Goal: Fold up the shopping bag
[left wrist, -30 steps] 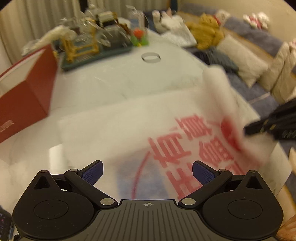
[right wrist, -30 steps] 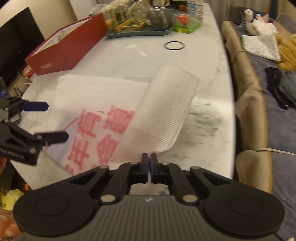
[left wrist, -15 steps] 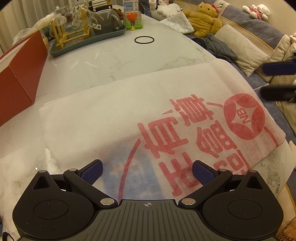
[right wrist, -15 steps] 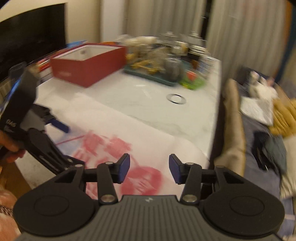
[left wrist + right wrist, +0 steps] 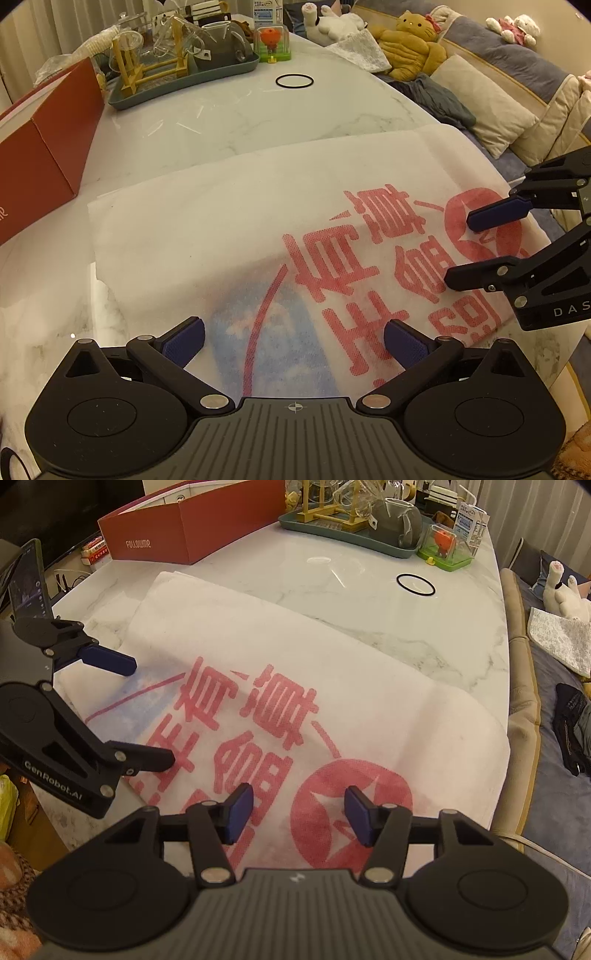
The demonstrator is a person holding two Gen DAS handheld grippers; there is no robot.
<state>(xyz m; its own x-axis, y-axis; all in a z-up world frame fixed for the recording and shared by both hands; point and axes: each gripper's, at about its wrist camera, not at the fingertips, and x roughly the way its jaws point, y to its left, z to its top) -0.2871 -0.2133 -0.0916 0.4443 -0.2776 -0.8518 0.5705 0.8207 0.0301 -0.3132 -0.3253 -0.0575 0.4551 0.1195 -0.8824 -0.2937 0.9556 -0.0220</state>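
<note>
A white non-woven shopping bag [image 5: 229, 221] [image 5: 332, 672] with red characters and a red round logo lies flat on the marble table. My left gripper [image 5: 293, 341] [image 5: 147, 712] stands open over the bag's near edge, above a bluish print, with nothing between its pads. My right gripper [image 5: 298, 818] [image 5: 469, 251] hovers over the red logo at the bag's right end; its jaws are opening and nothing sits between them. The bag's right end reaches close to the table's edge.
A red box [image 5: 40, 147] [image 5: 184, 528] stands at the far left. A teal tray [image 5: 177, 79] [image 5: 332, 526] with glassware, a green toy case [image 5: 445, 548] and a black ring [image 5: 294, 81] [image 5: 415, 585] lie beyond the bag. A sofa with cushions [image 5: 480, 99] borders the table's right.
The right gripper let go of the bag's folded-over end and opened; the end now lies flat. That gripper swung away and came back down over the red logo. The left gripper stayed put.
</note>
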